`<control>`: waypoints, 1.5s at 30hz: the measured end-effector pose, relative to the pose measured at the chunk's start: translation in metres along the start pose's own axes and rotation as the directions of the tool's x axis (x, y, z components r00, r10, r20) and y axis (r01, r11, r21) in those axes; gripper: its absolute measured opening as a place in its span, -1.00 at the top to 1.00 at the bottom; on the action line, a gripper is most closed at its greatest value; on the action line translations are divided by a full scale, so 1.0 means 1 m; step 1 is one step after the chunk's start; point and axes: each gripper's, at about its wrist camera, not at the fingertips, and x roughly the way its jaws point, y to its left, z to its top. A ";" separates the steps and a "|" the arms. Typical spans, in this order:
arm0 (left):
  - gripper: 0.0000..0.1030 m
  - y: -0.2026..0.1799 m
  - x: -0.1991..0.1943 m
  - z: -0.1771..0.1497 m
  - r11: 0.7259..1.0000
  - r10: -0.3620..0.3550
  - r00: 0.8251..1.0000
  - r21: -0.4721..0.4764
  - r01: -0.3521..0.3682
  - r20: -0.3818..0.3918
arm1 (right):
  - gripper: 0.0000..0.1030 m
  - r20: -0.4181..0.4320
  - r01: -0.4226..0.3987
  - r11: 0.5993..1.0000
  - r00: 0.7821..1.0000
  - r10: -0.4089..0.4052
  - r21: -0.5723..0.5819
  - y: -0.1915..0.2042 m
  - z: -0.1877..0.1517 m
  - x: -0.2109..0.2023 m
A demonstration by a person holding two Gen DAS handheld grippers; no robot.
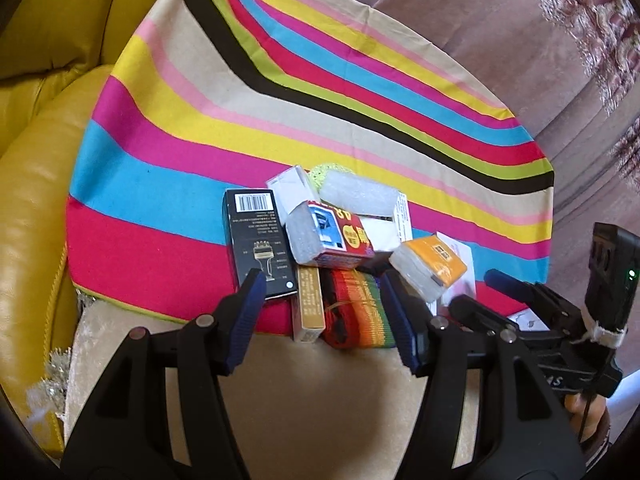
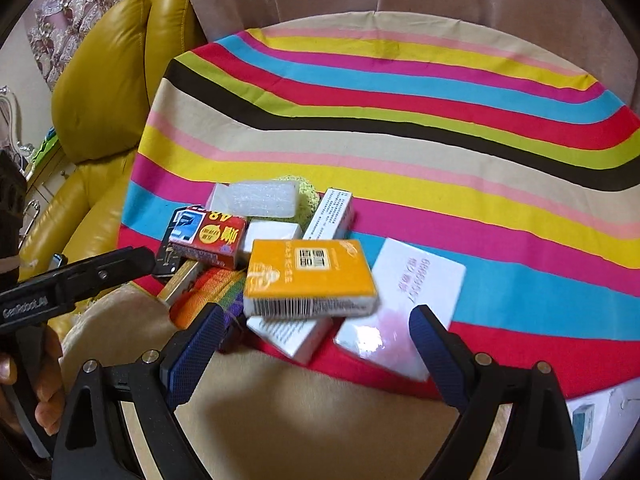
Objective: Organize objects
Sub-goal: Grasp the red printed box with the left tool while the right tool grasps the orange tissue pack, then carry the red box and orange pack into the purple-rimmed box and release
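Observation:
A heap of small boxes lies on the near edge of a striped cloth [image 1: 280,80]. It holds a black box with a barcode [image 1: 258,240], a red box [image 1: 340,236], an orange-topped pack [image 2: 310,276], a gold box [image 1: 310,304], a rainbow strap roll [image 1: 358,308], a foam pad [image 2: 258,200] and a pink-white flat pack [image 2: 404,300]. My left gripper [image 1: 324,316] is open, its fingers either side of the gold box and strap roll. My right gripper [image 2: 316,352] is open, just short of the orange-topped pack [image 1: 434,268].
The cloth [image 2: 400,120] covers a round table. A yellow leather armchair [image 1: 36,160] stands to the left. A beige plush cover [image 2: 300,420] lies in front of the heap. Curtains hang behind. A white box with a blue picture [image 2: 592,420] sits at the lower right.

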 end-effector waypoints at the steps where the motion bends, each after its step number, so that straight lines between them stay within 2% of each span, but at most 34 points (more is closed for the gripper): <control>1: -0.23 0.002 0.002 -0.001 1.000 -0.003 1.000 -0.009 0.002 -0.006 | -0.84 -0.005 -0.004 1.000 1.000 0.004 0.001 -0.001 0.002 0.003; 13: -0.31 0.004 0.006 0.000 1.000 -0.004 1.000 -0.021 0.003 -0.019 | -0.82 -0.056 -0.033 0.999 0.998 0.034 0.023 -0.008 0.017 0.032; 14: -0.33 0.003 0.006 0.000 1.000 0.002 1.000 -0.021 -0.002 -0.020 | -0.78 -0.054 -0.037 0.999 0.998 0.038 0.021 -0.008 0.017 0.032; 17: -0.40 0.002 0.008 0.001 1.000 0.023 0.999 -0.020 -0.023 -0.022 | -0.48 -0.051 -0.048 0.999 0.998 0.048 0.007 -0.006 0.017 0.032; 18: -0.44 0.000 0.009 0.002 0.999 0.032 0.999 -0.018 -0.032 -0.021 | -0.48 -0.050 -0.046 0.999 0.998 0.046 0.003 -0.005 0.016 0.031; 23: -0.51 -0.013 0.014 0.005 0.996 0.088 0.996 0.015 -0.088 -0.011 | -0.48 0.006 -0.035 0.999 0.999 0.035 0.013 -0.007 0.012 0.016; 26: -0.56 -0.032 0.020 0.007 0.986 0.149 0.989 0.069 -0.149 0.000 | -0.48 0.075 0.014 0.999 0.997 -0.017 0.042 -0.011 0.004 -0.003; 29: -0.57 -0.047 0.032 0.009 0.968 0.222 0.975 0.120 -0.220 -0.003 | -0.48 0.123 0.104 0.991 0.986 -0.114 0.088 -0.018 -0.009 -0.019; 34: -0.60 -0.062 0.053 0.011 0.916 0.364 0.931 0.184 -0.356 -0.007 | -0.48 0.166 0.222 0.965 0.955 -0.244 0.138 -0.029 -0.027 -0.041; 38: -0.61 -0.068 0.068 0.013 0.869 0.457 0.889 0.215 -0.446 0.000 | -0.48 0.172 0.280 0.944 0.935 -0.310 0.177 -0.039 -0.035 -0.048; 41: -0.60 -0.072 0.074 0.012 0.841 0.496 0.869 0.248 -0.482 0.008 | -0.48 0.177 0.303 0.931 0.924 -0.339 0.202 -0.044 -0.039 -0.052; 43: -0.44 -0.073 0.075 0.011 0.825 0.517 0.856 0.261 -0.502 0.014 | -0.48 0.178 0.308 0.927 0.921 -0.347 0.213 -0.047 -0.042 -0.053; 44: -0.33 -0.074 0.075 0.010 0.826 0.511 0.859 0.267 -0.496 0.016 | -0.48 0.174 0.303 0.927 0.923 -0.344 0.222 -0.050 -0.043 -0.052; 45: -0.31 -0.077 0.074 0.009 0.821 0.518 0.855 0.269 -0.504 0.023 | -0.48 0.170 0.298 0.927 0.925 -0.339 0.229 -0.052 -0.044 -0.052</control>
